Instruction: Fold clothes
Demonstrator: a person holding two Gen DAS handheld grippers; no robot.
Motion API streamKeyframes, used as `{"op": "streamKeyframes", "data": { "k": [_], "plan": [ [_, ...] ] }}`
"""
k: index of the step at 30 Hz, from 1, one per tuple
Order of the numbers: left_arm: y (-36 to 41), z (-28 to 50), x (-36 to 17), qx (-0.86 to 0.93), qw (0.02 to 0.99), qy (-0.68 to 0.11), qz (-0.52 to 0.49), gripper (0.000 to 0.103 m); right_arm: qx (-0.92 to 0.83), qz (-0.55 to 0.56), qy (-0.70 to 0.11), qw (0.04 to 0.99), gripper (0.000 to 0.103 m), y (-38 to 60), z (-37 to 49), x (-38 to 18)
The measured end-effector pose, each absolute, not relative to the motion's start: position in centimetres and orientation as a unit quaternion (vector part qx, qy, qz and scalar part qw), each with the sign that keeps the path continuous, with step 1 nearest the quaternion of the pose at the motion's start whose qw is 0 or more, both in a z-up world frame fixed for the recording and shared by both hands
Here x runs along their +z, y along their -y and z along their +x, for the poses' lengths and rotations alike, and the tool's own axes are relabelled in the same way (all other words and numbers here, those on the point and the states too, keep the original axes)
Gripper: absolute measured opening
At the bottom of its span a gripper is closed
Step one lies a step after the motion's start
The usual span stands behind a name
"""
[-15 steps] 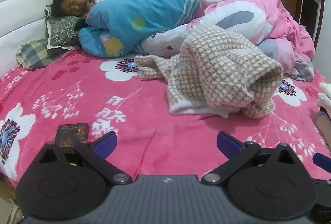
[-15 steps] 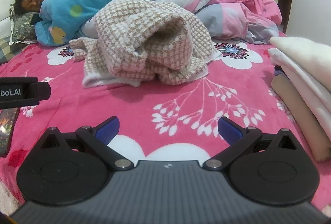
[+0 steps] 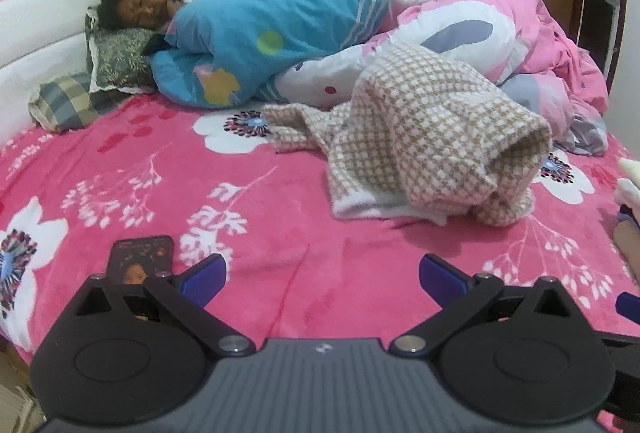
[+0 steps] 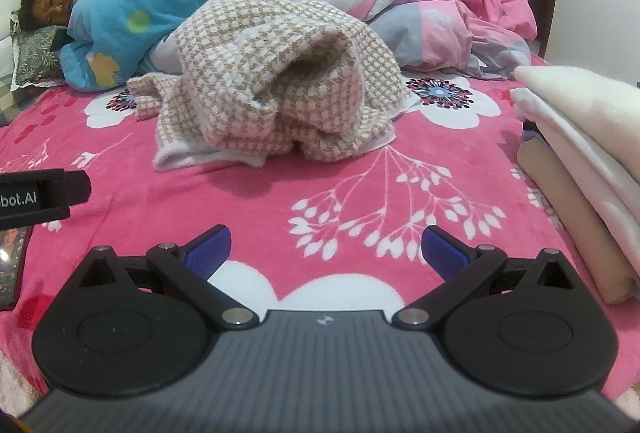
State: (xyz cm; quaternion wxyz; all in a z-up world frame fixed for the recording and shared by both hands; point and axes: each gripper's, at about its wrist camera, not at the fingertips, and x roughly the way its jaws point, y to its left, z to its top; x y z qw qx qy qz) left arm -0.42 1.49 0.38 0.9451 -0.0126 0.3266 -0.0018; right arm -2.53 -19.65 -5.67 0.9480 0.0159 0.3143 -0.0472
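Checked garment (image 3: 420, 141) crumpled mid-bed on the pink floral blanket (image 3: 260, 233), leaning against the quilts (image 3: 480, 33) behind. Left hand-held gripper (image 3: 322, 275) low over the blanket, jaws wide apart, empty, well short of the garment. Right hand-held gripper (image 4: 326, 247) likewise spread and empty, aimed at the garment (image 4: 280, 81). Folded stack (image 4: 580, 153) at right edge of bed. Phone (image 3: 140, 259) just beside left gripper's left finger. Sleeper (image 3: 136, 5) at headboard under blue quilt.
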Motion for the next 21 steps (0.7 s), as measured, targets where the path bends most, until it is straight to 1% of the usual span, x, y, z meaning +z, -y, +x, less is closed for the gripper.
{"op": "streamKeyframes", "data": {
  "k": [21],
  "plan": [
    [-2.03, -0.26, 0.05, 0.018, 0.944, -0.328, -0.016, 0.103, -0.046, 0.016, -0.312, 0.949, 0.102, 19.31, -2.7, -5.56]
  ]
}}
